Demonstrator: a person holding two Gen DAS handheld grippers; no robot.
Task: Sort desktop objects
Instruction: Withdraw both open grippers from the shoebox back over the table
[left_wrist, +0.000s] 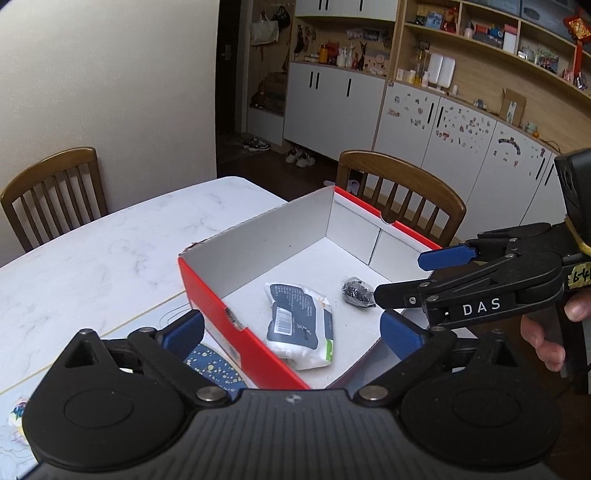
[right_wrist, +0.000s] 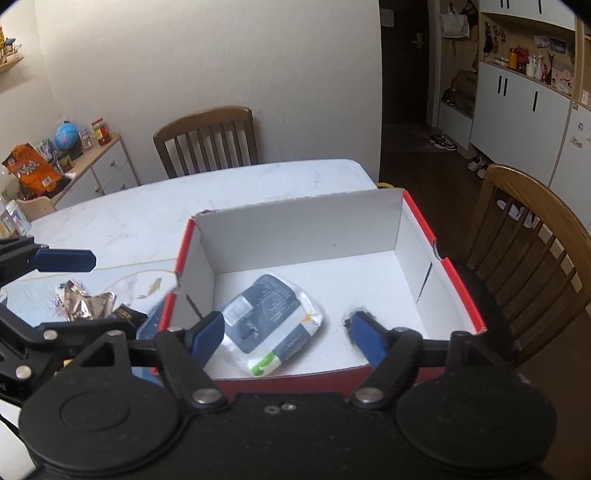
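A red cardboard box (left_wrist: 207, 291) with a white inside stands on the marble table (left_wrist: 92, 251). In it lie a white and dark blue tissue pack (left_wrist: 301, 325) and a small black bundle (left_wrist: 356, 291). My left gripper (left_wrist: 291, 328) is open and empty over the box's near left corner. My right gripper (right_wrist: 288, 332) is open and empty over the box's near wall (right_wrist: 295, 380), above the tissue pack (right_wrist: 269, 321); the black bundle (right_wrist: 349, 321) shows beside its right finger. In the left wrist view the right gripper (left_wrist: 410, 277) reaches in from the right.
A crumpled foil wrapper (right_wrist: 83, 302) and a dark packet (right_wrist: 127, 315) lie on the table left of the box. A blue dotted item (left_wrist: 210, 365) lies under my left gripper. Wooden chairs (left_wrist: 402, 192) stand behind and beside the table. The left gripper's finger (right_wrist: 62, 258) shows at the left.
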